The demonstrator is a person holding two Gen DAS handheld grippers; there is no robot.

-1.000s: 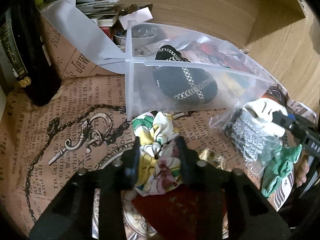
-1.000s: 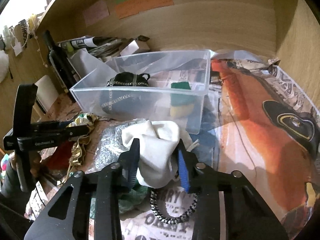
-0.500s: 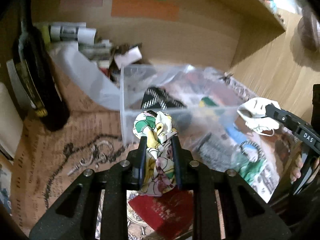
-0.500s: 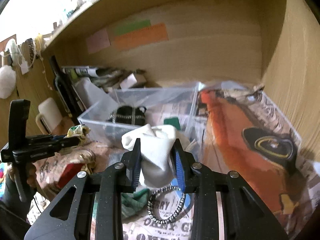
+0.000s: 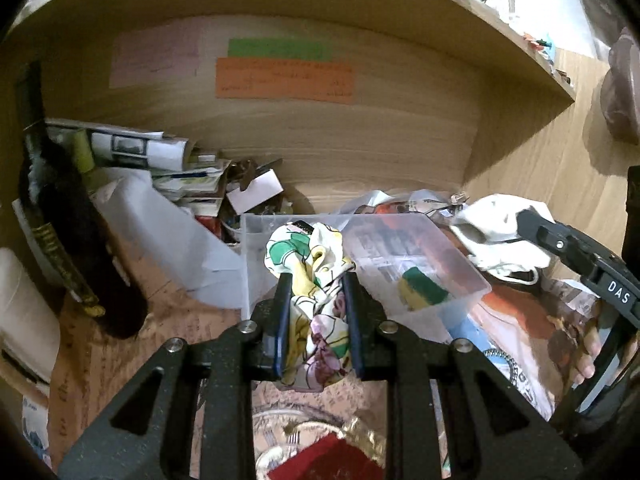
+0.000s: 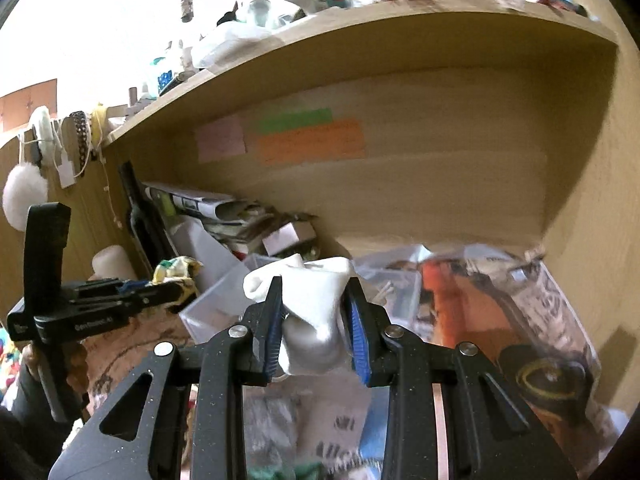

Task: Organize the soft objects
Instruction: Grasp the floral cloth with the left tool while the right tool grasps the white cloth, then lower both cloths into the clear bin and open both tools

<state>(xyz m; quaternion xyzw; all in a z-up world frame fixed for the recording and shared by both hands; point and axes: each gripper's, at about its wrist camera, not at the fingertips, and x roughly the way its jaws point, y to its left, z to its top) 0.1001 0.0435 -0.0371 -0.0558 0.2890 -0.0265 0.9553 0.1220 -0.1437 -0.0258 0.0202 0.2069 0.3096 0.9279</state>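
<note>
My left gripper is shut on a floral cloth with green, yellow and pink print and holds it up in front of the clear plastic bin. My right gripper is shut on a white cloth and holds it in the air in front of the same bin. In the left wrist view the right gripper with the white cloth hangs to the right of the bin. A yellow and green item lies in the bin.
A dark bottle stands at the left. Rolled papers and clutter pile up at the back of the wooden shelf. A red item and newspaper sheets lie below. Coloured notes stick to the back wall.
Both grippers have risen with their cloths, and the views now look further up into the shelf. The bin appears lower and smaller.
</note>
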